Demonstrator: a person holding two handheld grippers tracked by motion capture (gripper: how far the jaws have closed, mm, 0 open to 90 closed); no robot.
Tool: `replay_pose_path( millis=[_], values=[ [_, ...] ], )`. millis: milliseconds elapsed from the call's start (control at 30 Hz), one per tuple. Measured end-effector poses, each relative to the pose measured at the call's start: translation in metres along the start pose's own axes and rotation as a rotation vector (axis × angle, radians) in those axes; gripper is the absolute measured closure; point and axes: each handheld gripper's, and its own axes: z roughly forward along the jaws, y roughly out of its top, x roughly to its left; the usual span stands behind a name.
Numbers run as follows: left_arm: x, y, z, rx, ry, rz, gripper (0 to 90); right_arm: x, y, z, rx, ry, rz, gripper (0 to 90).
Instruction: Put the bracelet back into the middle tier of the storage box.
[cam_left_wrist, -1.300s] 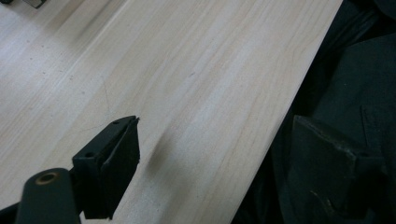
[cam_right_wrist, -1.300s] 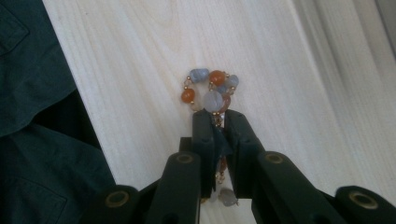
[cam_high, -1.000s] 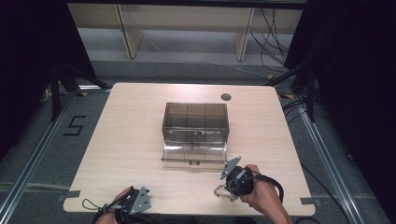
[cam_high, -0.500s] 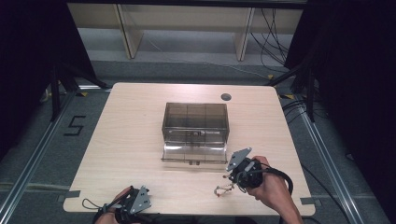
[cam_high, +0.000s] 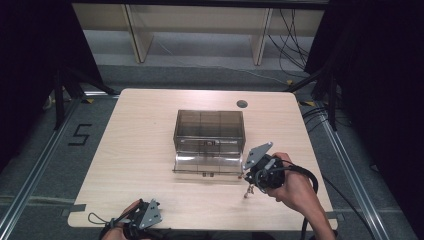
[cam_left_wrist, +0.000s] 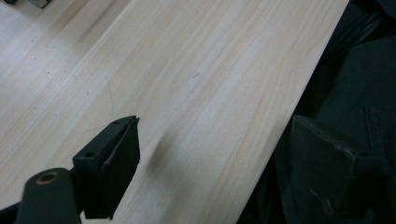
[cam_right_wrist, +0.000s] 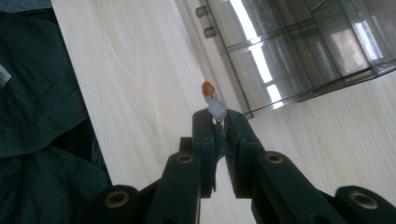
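The high view looked forward and down on the whole table (cam_high: 150, 130) from above. Both gripper views sat close over its wood; the right one also shared the clear box (cam_right_wrist: 299, 51).

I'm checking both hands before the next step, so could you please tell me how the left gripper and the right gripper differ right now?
The left gripper sits low at the table's near edge, far from the smoky plastic box; the right gripper is raised just beside the box's open front flap. The left gripper's jaws stand wide apart with nothing between them, while the right gripper's jaws are shut on a small beaded trinket. Both are hand-held, with black jaws.
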Motion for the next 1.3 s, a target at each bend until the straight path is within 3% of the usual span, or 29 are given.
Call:
replay_pose_path(
  millis=[367,400,433,467,500,967,1000,1033,1100,1167,1300],
  values=[
    [0.000,0.000,0.000,-0.001,-0.008,0.005,16.6,-0.014,0.019,-0.014,0.012,-0.005,-0.022,84.0],
    [0.000,0.000,0.000,-0.001,-0.008,0.005,16.6,-0.013,0.020,-0.015,0.016,-0.006,-0.004,84.0],
    [0.000,0.001,0.000,-0.002,-0.009,0.004,16.6,-0.015,0.022,-0.016,0.011,-0.005,-0.026,84.0],
    [0.000,0.001,0.000,-0.003,-0.005,0.003,16.6,-0.015,0.024,-0.019,0.015,-0.008,-0.011,83.9],
    [0.000,0.001,0.000,-0.003,-0.006,0.004,16.6,-0.017,0.026,-0.020,0.009,-0.007,-0.032,83.9],
    [0.000,0.000,0.000,-0.002,-0.009,0.003,16.4,-0.028,0.055,-0.036,-0.011,-0.014,-0.049,83.9],
    [0.000,0.001,0.000,-0.003,-0.007,0.002,16.5,-0.029,0.056,-0.036,-0.008,-0.020,-0.037,83.9],
    [0.000,0.001,0.000,-0.003,-0.008,0.004,16.4,-0.031,0.058,-0.036,-0.008,-0.021,-0.055,83.9],
    [0.000,0.000,0.000,-0.003,-0.010,0.004,16.4,-0.033,0.061,-0.036,0.003,-0.029,-0.026,84.0],
    [0.000,0.000,0.000,-0.003,-0.007,0.002,16.5,-0.038,0.064,-0.034,-0.004,-0.026,-0.047,84.0],
    [0.000,0.000,0.000,-0.003,-0.009,0.004,16.4,-0.043,0.069,-0.028,0.002,-0.020,-0.038,83.9]
  ],
)
